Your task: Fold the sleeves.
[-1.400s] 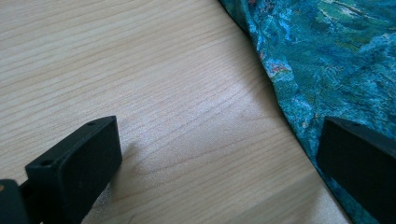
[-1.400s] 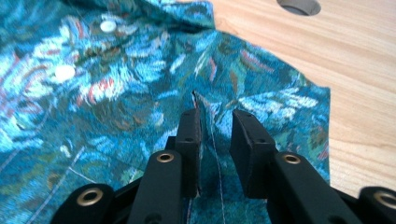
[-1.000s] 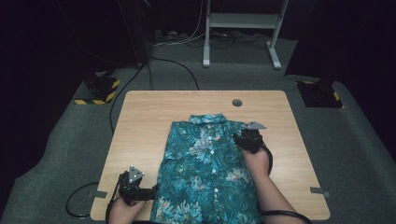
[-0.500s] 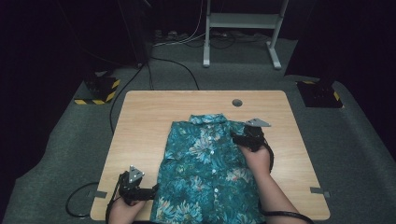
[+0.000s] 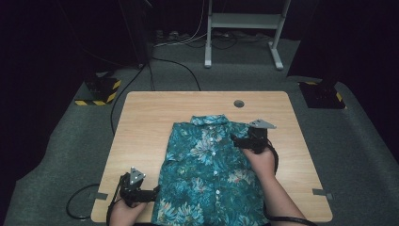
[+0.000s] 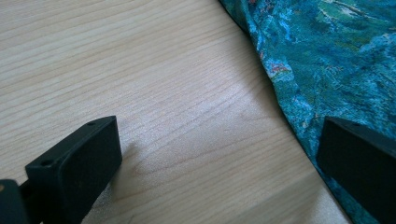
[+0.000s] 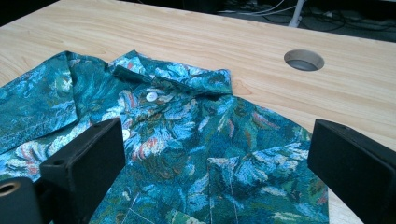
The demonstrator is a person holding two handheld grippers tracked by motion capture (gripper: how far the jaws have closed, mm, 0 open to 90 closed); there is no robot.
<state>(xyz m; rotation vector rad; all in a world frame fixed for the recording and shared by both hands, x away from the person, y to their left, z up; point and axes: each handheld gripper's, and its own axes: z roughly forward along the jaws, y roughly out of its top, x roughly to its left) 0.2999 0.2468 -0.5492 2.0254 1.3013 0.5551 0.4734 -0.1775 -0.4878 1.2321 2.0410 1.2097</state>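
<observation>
High view: a teal floral shirt (image 5: 207,179) lies flat on the wooden table (image 5: 141,127), collar toward the far edge, hem at the near edge. The left gripper (image 5: 153,193) sits low at the shirt's near left edge, pointing toward the cloth. The right gripper (image 5: 234,140) rests over the shirt's right shoulder, pointing left across the cloth.

Left gripper view: the jaws stand wide apart (nothing clamped), one over bare table (image 6: 163,93), the other over the edge of the shirt (image 6: 327,60).

Right gripper view: the jaws have just been opening and now stand wide, with the shirt (image 7: 187,140) lying beneath and between them, not pinched. The collar (image 7: 182,77) and a white button (image 7: 152,96) lie just ahead; a round hole (image 7: 304,59) in the table (image 7: 233,32) is beyond.
</observation>
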